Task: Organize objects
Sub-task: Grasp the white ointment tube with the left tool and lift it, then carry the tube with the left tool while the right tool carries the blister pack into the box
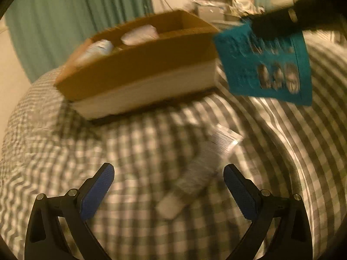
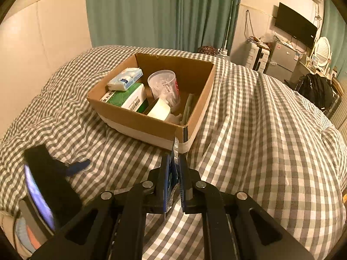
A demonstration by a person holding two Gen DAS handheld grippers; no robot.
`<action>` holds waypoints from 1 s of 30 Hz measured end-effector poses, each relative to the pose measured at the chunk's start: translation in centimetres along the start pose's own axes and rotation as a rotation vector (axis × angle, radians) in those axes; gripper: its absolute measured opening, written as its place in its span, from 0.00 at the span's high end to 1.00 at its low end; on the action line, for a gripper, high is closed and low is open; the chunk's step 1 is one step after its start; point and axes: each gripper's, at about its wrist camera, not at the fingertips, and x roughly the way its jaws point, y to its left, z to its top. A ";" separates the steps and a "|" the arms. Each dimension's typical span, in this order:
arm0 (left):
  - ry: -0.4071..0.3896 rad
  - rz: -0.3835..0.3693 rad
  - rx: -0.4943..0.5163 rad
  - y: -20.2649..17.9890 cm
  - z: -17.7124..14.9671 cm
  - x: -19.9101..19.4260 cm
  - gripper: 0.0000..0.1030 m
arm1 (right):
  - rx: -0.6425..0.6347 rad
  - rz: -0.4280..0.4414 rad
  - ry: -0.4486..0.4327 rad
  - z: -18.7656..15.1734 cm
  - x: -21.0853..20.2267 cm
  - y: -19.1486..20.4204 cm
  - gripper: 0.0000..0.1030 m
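Observation:
A brown cardboard box (image 2: 151, 125) with a white lower band sits on the checked duvet. It holds a tissue pack (image 2: 125, 79), a green-and-white carton (image 2: 125, 97), a clear cup of cotton swabs (image 2: 164, 86) and a tape roll (image 2: 159, 108). My right gripper (image 2: 173, 164) is shut on a flat teal packet (image 1: 264, 65), held in the air just in front of the box's near right corner. In the blurred left wrist view my left gripper (image 1: 169, 167) is open just above the duvet. A grey tube with a white cap (image 1: 195, 173) lies between and ahead of its blue pads.
The duvet (image 2: 260, 151) bulges in soft folds around the box. Green curtains (image 2: 162, 10) hang behind the bed. At the far right stand a wall TV (image 2: 295, 25), a small fridge (image 2: 282, 58) and a black backpack (image 2: 316, 88).

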 end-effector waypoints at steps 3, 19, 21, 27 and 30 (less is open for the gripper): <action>0.037 -0.062 0.001 -0.5 0.0 1.1 0.21 | 0.000 0.002 0.008 -0.2 0.2 -0.2 0.93; 0.023 -0.106 -0.030 4.1 0.6 -3.2 0.76 | 0.047 0.018 -0.047 -0.2 -1.4 -0.7 0.93; 0.000 -0.099 -0.039 5.0 1.1 -4.3 0.76 | 0.062 0.029 -0.063 -0.4 -2.0 -0.8 0.93; -0.077 -0.102 -0.051 6.9 3.6 -7.9 0.76 | 0.069 0.068 -0.102 0.1 -3.7 -0.4 0.93; -0.116 -0.094 -0.039 7.1 5.7 -9.5 0.76 | 0.055 0.078 -0.141 1.7 -5.2 -0.4 0.93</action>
